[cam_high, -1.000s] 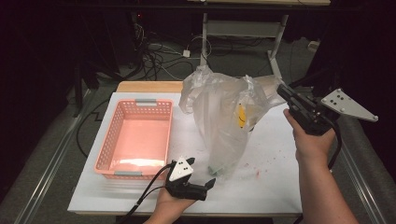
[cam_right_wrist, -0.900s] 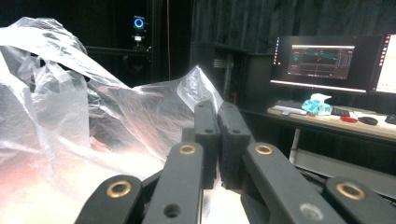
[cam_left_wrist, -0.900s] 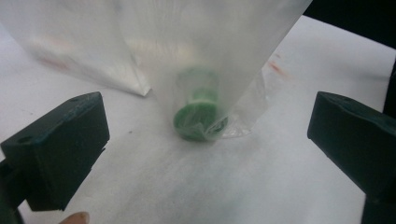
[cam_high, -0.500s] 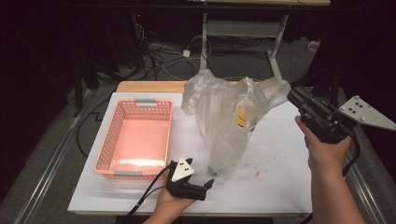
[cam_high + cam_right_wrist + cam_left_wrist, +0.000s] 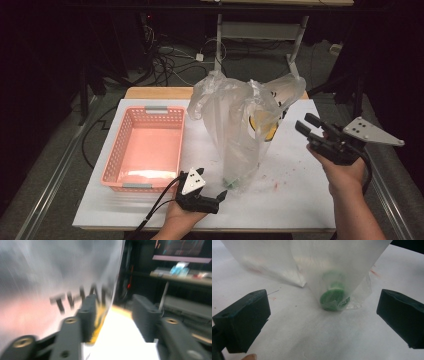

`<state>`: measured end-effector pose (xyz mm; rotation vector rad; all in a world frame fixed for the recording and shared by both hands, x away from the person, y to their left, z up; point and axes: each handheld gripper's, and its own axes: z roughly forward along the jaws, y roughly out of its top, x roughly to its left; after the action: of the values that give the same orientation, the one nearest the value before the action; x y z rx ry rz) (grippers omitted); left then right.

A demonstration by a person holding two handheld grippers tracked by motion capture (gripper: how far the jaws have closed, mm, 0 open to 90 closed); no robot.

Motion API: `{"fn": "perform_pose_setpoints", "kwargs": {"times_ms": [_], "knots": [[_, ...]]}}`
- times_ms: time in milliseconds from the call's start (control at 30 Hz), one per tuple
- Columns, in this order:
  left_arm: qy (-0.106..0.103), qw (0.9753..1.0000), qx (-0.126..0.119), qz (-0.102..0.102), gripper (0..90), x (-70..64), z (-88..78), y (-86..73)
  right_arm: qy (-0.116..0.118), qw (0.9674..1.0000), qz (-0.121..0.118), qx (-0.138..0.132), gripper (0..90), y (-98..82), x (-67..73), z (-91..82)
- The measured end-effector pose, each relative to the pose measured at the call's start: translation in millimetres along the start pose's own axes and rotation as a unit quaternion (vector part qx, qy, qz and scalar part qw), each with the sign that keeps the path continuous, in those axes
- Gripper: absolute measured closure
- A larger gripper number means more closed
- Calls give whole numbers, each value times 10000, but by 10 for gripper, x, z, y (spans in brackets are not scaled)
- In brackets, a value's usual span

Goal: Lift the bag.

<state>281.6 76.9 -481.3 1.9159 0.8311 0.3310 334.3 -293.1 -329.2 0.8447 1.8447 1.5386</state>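
High view: the plastic bag [image 5: 240, 125] stands upright and still loaded beside the empty pink basket [image 5: 145, 150], so emptying is judged hardly begun; the right claw [image 5: 306, 125], jaws just opened and holding nothing, is seen just right of the bag's top, and the left claw [image 5: 220, 199] at its foot. Left gripper view: jaws wide and empty, with the green object [image 5: 333, 296] inside the bag straight ahead between them, untouched. Right gripper view: blurred; jaws apart, the bag's printed wall against the left jaw's outer side, nothing gripped.

A bag [image 5: 240, 132] stands mid-table [image 5: 295, 200]; a basket [image 5: 145, 150] lies at its nine o'clock (well apart), and a small round thing [image 5: 334, 298] sits in its bottom.
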Motion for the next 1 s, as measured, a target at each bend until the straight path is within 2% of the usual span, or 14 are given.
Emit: {"fn": "perform_pose_setpoints", "kwargs": {"times_ms": [133,333,467,567,667,833,900,1000], "knots": [[-10,10000,39,-11,0,9,11,-5,64,9990,120,424,358,-274,13,137],[-24,10000,58,37,0,10,10,-8,15,9963,276,809,205,-711,71,254],[-17,10000,66,38,0,16,6,-11,68,9933,319,1113,148,-974,127,299],[-20,10000,76,60,0,17,7,-15,107,9906,333,1323,98,-1107,174,306],[-22,9999,92,72,0,15,11,-20,134,9879,367,1498,5,-1207,222,306],[-30,9999,136,74,0,16,-2,-33,42,9872,405,1545,0,-1311,285,198],[-37,9998,200,90,0,9,-8,-43,4,9886,389,1455,0,-1335,298,119],[-11,9996,243,148,0,-9,-19,-49,-2,9888,471,1418,0,-1369,299,71]]}}
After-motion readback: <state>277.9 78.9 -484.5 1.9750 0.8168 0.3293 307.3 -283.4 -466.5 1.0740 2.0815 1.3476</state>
